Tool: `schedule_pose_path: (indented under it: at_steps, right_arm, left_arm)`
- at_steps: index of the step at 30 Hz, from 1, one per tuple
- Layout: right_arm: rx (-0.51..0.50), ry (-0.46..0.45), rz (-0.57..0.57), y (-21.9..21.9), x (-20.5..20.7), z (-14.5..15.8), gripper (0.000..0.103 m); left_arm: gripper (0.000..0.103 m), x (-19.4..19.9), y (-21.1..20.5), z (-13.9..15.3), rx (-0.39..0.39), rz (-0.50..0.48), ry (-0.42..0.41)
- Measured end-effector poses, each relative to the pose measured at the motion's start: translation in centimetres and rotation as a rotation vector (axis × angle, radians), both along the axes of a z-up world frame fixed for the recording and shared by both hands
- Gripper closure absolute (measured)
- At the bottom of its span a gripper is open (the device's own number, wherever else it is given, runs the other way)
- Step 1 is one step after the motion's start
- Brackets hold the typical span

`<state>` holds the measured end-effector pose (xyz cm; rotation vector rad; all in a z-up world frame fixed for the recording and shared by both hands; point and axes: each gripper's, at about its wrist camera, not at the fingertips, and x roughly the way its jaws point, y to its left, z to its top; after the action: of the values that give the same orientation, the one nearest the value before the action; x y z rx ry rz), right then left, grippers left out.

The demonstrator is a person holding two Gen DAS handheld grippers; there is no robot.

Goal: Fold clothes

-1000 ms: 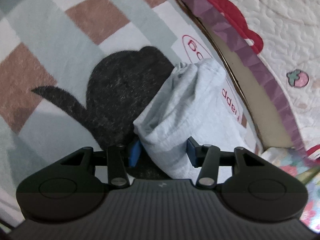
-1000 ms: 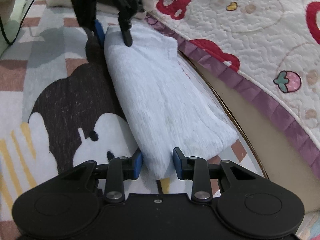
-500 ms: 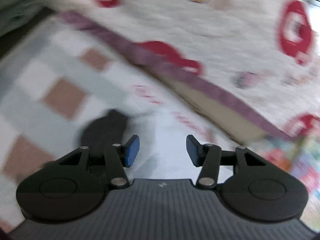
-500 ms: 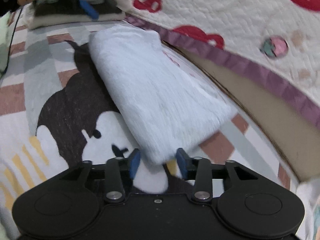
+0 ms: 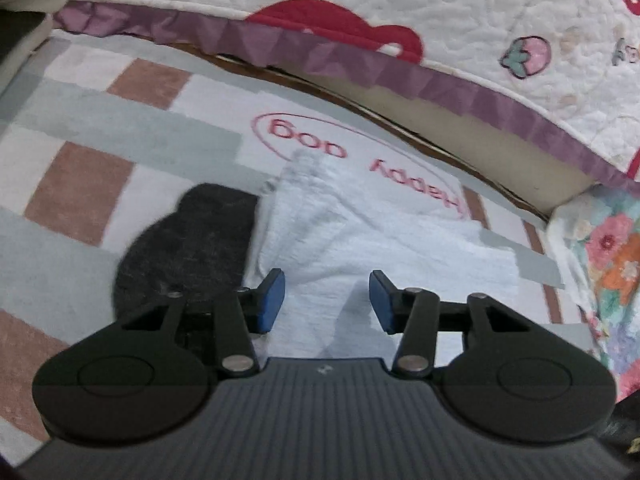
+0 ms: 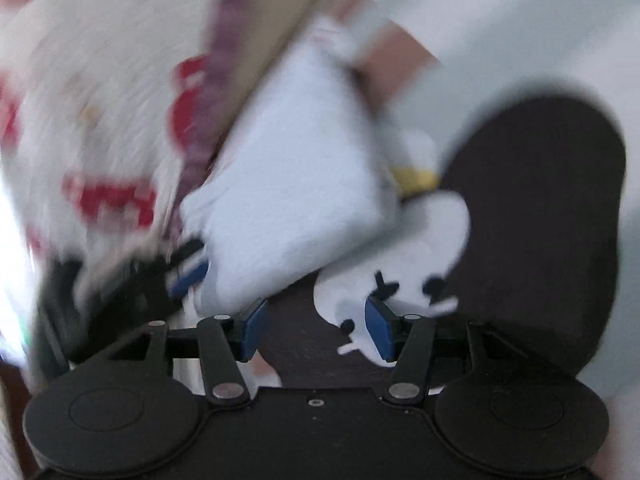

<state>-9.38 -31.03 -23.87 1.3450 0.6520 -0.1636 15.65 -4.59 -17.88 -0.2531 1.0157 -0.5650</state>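
The folded pale blue garment (image 5: 360,240) lies flat on the patterned rug (image 5: 100,128), close to the bed's edge. My left gripper (image 5: 326,300) hovers over its near end. Its jaws are closing, with cloth below and between them, but the blue pads (image 5: 272,300) do not press on it. In the blurred, rolled right wrist view the garment (image 6: 296,184) lies ahead and to the left. My right gripper (image 6: 316,328) is opening, with only rug seen between its pads. The left gripper (image 6: 188,276) shows there at the garment's end.
A white quilt (image 5: 440,8) with red shapes and a purple frill (image 5: 320,52) hangs over the bed side along the rug's far edge. Floral fabric (image 5: 608,264) lies at the right. A black cartoon shape (image 5: 188,248) on the rug sits left of the garment.
Both grippers let go of the garment's ends, and it now lies on the rug. The left gripper rose and rolled. The right gripper rolled sharply and its jaws widened.
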Motion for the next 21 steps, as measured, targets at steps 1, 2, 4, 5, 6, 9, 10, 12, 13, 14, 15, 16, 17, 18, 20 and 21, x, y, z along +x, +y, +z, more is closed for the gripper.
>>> schedule_pose_path:
  at_steps: [1, 2, 4, 5, 6, 9, 10, 12, 13, 14, 15, 16, 17, 18, 20, 21]
  right_arm:
    - [0.022, -0.005, -0.050, -0.1, -0.2, -0.3, 0.043]
    - [0.018, -0.011, -0.081, 0.0, -0.4, -0.4, 0.043]
    - [0.000, -0.023, -0.128, 0.0, -0.8, -0.5, 0.043]
    - [-0.041, -0.029, -0.119, 0.1, -0.4, -0.3, 0.043]
    - [-0.094, -0.036, -0.097, 0.2, 0.2, 0.0, 0.043]
    - [-0.254, -0.056, -0.031, 0.4, 2.0, 0.8, 0.043]
    - [-0.308, -0.062, -0.009, 0.4, 2.6, 1.1, 0.045]
    - [-0.281, -0.080, -0.012, -0.2, 3.6, 1.2, 0.075]
    - [-0.275, -0.098, -0.016, -0.8, 3.8, 1.7, 0.079]
    - [-0.278, -0.119, -0.015, -1.3, 4.0, 2.2, 0.083]
    - [-0.282, -0.139, -0.015, -1.9, 4.3, 2.8, 0.084]
    - [-0.347, -0.151, 0.016, -2.0, 4.6, 3.9, 0.084]
    - [-0.441, -0.161, 0.065, -1.7, 5.1, 5.0, 0.085]
    - [-0.536, -0.172, 0.116, -1.4, 5.6, 6.1, 0.085]
    - [-0.662, -0.180, 0.185, -1.3, 6.6, 7.4, 0.086]
    - [-0.666, -0.171, 0.189, -1.8, 6.9, 7.5, 0.086]
  left_arm:
    - [0.058, -0.1, -0.1, -0.1, 0.008, -0.005, 0.001]
    - [0.059, -0.1, -0.1, -0.1, 0.016, -0.010, 0.001]
    - [0.061, -0.3, -0.3, -0.2, 0.041, -0.022, -0.005]
    - [0.061, -0.4, -0.6, -0.2, 0.062, -0.028, -0.016]
    - [0.061, -0.5, -0.8, -0.2, 0.078, -0.031, -0.025]
    - [0.061, -0.5, -1.0, -0.1, 0.096, -0.025, -0.029]
    - [0.061, -0.4, -0.9, -0.1, 0.089, -0.020, -0.023]
    - [0.061, -0.2, -0.4, -0.3, 0.068, -0.010, -0.002]
    - [0.061, -0.2, -0.2, -0.3, 0.054, -0.006, 0.009]
    - [0.061, -0.2, 0.0, -0.3, 0.040, -0.004, 0.019]
    - [0.062, -0.3, 0.0, -0.2, 0.038, -0.008, 0.022]
    - [0.062, -0.8, -0.1, -0.1, 0.054, -0.021, 0.013]
    - [0.062, -1.3, -0.4, 0.0, 0.075, -0.034, -0.004]
    - [0.062, -1.8, -0.6, 0.1, 0.089, -0.042, -0.017]
    - [0.062, -2.1, -0.9, 0.1, 0.093, -0.049, -0.018]
    - [0.062, -2.0, -1.1, 0.1, 0.088, -0.052, -0.017]
